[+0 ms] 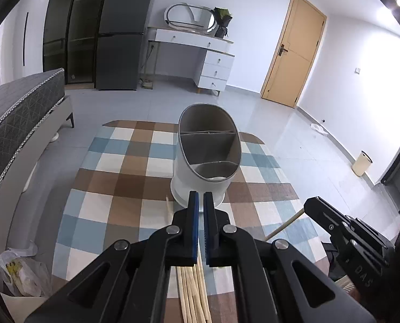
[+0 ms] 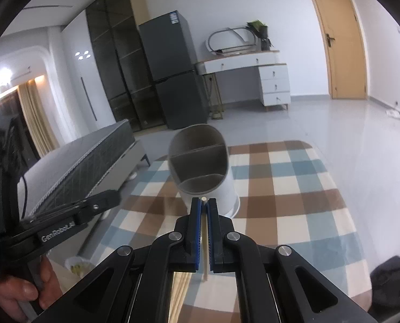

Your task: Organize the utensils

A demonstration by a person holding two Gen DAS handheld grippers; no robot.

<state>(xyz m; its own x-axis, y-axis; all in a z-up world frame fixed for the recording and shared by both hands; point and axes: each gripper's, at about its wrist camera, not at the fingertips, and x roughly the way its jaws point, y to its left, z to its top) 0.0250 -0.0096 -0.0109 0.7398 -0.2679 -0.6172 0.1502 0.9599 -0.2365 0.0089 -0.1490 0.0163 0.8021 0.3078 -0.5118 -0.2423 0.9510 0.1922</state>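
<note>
Nearest, the right gripper (image 2: pixel 204 204) pinches one pale chopstick (image 2: pixel 205 242) lengthwise between its blue pads, tip just short of the white utensil holder (image 2: pixel 200 161). The left gripper (image 1: pixel 200 197) is pressed together on nothing, with loose chopsticks (image 1: pixel 192 293) lying on the checked tablecloth (image 1: pixel 105 188) below it, nearer than the holder. The step in hand looks like carrying; next, lift the tip over the holder's rim into a compartment.

The utensil holder (image 1: pixel 206 158), a white oval caddy with a grey rim and grey dividers splitting it into compartments, stands upright and empty; pale wooden chopsticks (image 1: pixel 193 293) lie bundled flat in front of the holder; one chopstick (image 2: pixel 204 239) points at the holder's base, raised, pinched between blue pads.
</note>
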